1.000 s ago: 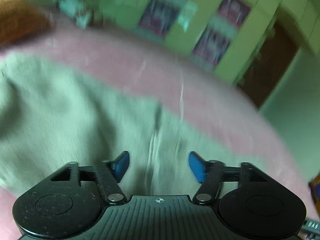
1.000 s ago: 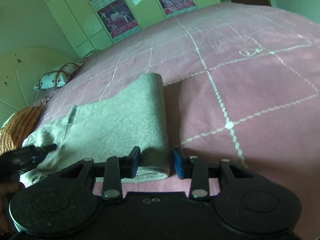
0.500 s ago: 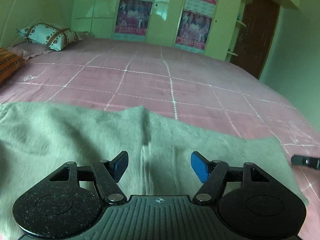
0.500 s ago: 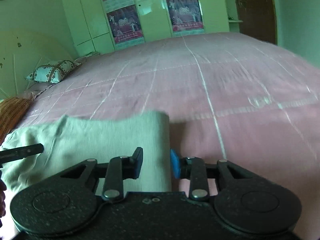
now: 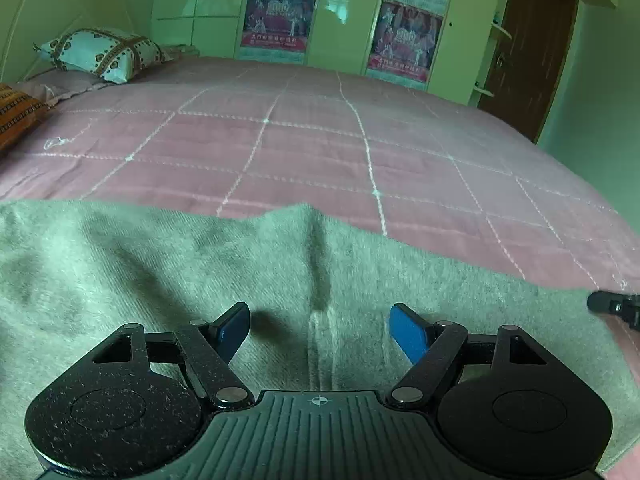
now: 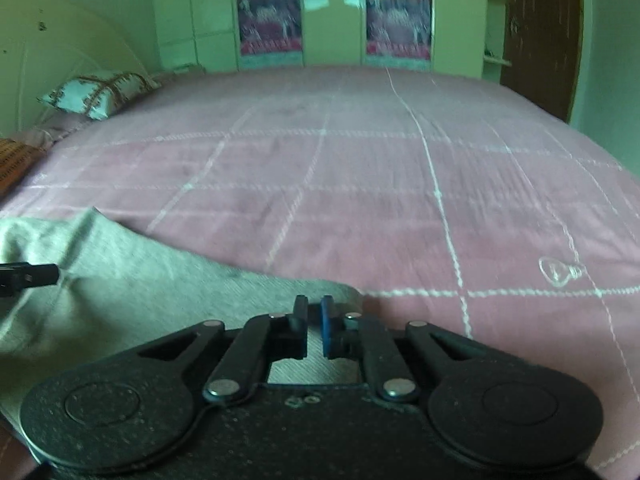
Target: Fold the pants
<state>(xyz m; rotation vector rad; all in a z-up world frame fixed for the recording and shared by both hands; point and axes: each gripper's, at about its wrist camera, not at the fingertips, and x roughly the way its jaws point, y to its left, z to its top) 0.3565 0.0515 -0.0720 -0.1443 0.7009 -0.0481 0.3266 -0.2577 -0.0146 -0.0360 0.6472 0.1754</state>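
Two wrist views here, left one first. The pants [image 5: 168,280] fill the lower half of the frame: grey-green, fuzzy, kind of a brushed woven fabric with a faint diagonal rib, lying flat on the pink bedspread [image 5: 320,152]. A soft ridge runs up the middle to a little peak at the far edge, and a pale seam line sits just under it. The bedspread is quilted, with white stitched lines making big squares. The left gripper [image 5: 320,330] sits low over the pants with its blue-padded fingers spread wide, nothing between them but cloth below; I can't tell if the tips actually touch it. At the right edge a black tip of the other gripper pokes in. Upper left there's a patterned white pillow [image 5: 100,52], and posters [image 5: 280,12] hang on the pale green wardrobe doors at the top.

The right wrist view is blurrier. The pants [image 6: 140,300] sit in the lower left, ending in a rounded edge near bottom center. The right gripper [image 6: 315,326] has its fingers pulled nearly together, only a thin slit left, right at that edge; whether cloth is pinched in there I can't tell. This view also shows a small stitched bulb-shaped motif [image 6: 560,270] at the right.
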